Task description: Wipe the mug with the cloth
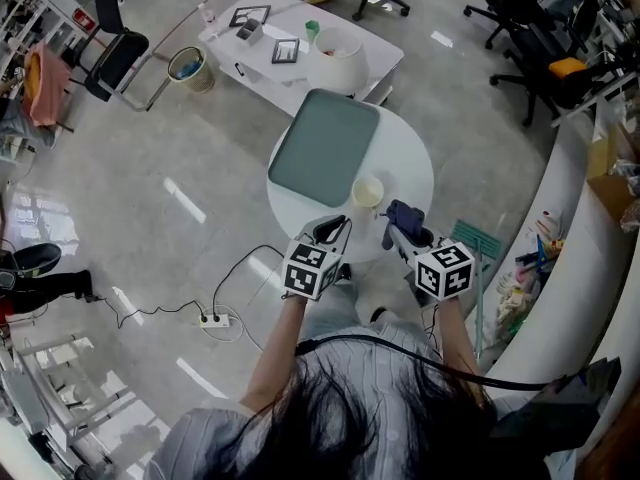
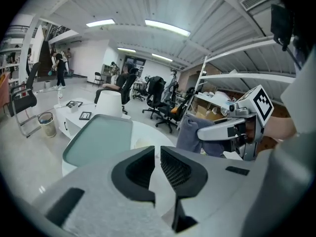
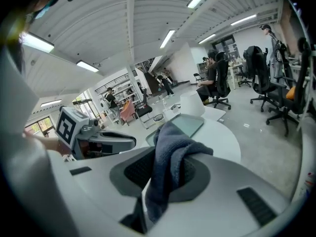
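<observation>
Draping over the right gripper (image 3: 168,157), the cloth (image 3: 173,135) hides its jaws' tips.

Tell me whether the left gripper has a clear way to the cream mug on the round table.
Probably yes: the left gripper sits just short of the cream mug, bare round white table between them. Its shut jaws would need opening first.

One round white table (image 1: 405,153), one grey-green rectangular tray (image 1: 324,148), one pale cream mug (image 1: 367,192), one blue-grey cloth (image 1: 404,211) and two grippers, the left gripper (image 1: 330,230) and the right gripper (image 1: 398,236), are counted.
</observation>
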Demonstrator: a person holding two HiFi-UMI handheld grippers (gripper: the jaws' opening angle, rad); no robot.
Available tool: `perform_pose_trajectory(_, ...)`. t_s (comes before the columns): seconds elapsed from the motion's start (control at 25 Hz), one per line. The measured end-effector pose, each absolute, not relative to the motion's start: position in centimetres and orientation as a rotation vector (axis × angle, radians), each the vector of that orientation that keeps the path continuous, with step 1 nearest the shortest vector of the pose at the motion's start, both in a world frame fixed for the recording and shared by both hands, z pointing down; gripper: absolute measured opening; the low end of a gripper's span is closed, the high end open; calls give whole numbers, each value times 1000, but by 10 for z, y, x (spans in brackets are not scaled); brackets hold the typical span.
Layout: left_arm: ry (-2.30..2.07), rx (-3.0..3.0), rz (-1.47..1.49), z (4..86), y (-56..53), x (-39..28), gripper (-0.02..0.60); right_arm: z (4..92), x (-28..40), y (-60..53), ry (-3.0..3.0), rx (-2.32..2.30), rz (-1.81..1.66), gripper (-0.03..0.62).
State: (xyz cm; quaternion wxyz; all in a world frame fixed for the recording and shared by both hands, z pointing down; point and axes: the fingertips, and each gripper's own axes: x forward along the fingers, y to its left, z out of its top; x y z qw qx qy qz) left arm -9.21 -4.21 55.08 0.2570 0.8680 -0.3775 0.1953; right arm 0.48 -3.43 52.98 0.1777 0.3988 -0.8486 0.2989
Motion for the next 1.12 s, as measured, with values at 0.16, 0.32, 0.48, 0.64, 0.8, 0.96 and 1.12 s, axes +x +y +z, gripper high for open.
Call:
perform_pose_trajectory(0.16,-992,2363,533,555,-59,-96,31,528,6,-49,-2382,1177,846,80)
perform_pose_trajectory(0.32,-974,2335,506,560,-67,-101,31,529,5,-55,-2368,1174,837,80)
perform_pose_trajectory(0.48,-967,2312,496,567,-69,-98,32,530,11,-64,-2360,1162,819,80)
perform_pose_trajectory(0.64,-973,2284,499,574,-71,-94,32,533,23,-82,-2361,1138,790,80)
perform_pose_trajectory(0.8,-1032,2287,524,573,-83,-96,32,538,27,-109,-2376,1015,740,80)
perform_pose_trajectory(0.96,-1063,2226,553,580,-96,-94,32,548,20,-136,-2401,793,686,80)
perform_pose_trajectory(1.12,-1090,2171,589,588,-110,-86,32,567,15,-159,-2381,575,609,80)
